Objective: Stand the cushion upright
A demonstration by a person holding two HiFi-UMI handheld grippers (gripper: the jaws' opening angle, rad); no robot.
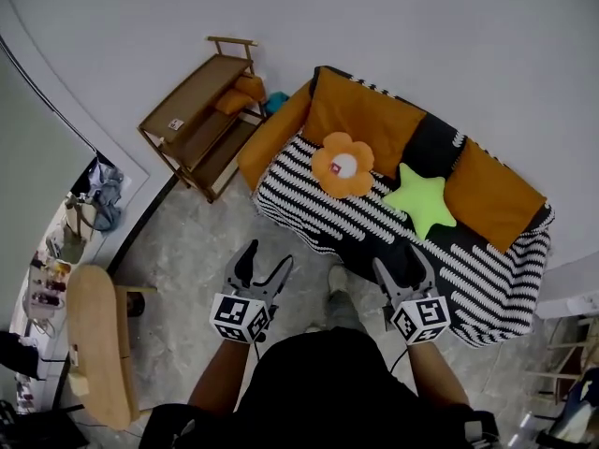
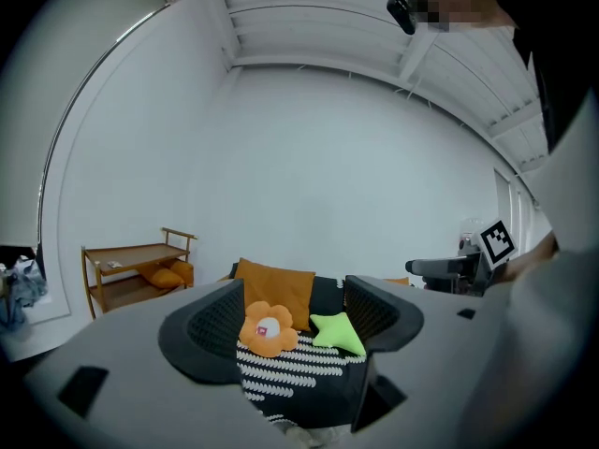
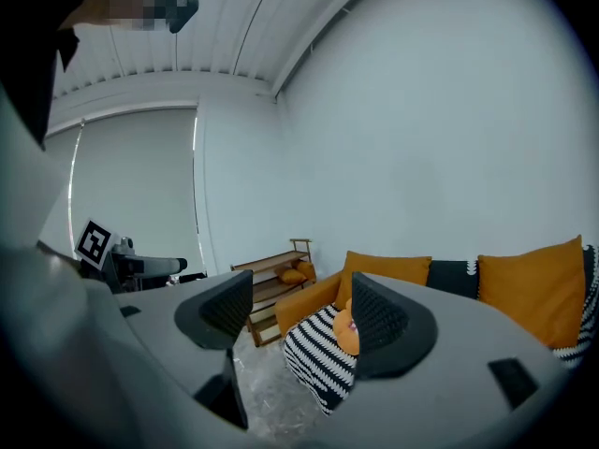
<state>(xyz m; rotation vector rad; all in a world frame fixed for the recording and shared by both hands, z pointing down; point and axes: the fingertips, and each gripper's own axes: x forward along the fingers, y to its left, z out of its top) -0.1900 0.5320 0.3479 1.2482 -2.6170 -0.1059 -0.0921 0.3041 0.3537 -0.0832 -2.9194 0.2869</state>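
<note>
An orange flower-shaped cushion (image 1: 343,165) and a green star-shaped cushion (image 1: 421,199) rest on a sofa (image 1: 309,215) with a black-and-white striped cover. Large orange back cushions (image 1: 370,120) stand behind them. Both grippers hover over the floor in front of the sofa, well short of it. My left gripper (image 1: 266,258) is open and empty, and so is my right gripper (image 1: 402,262). Between the left gripper's (image 2: 292,321) jaws the flower cushion (image 2: 267,328) and the star cushion (image 2: 337,332) show far off. The right gripper (image 3: 299,311) points at the sofa's left end, its jaw hiding part of the flower cushion (image 3: 344,333).
A low wooden shelf (image 1: 201,120) holding small orange cushions stands left of the sofa against the wall. A round wooden table (image 1: 94,354) is at the near left. A stone-patterned floor (image 1: 201,251) lies between me and the sofa.
</note>
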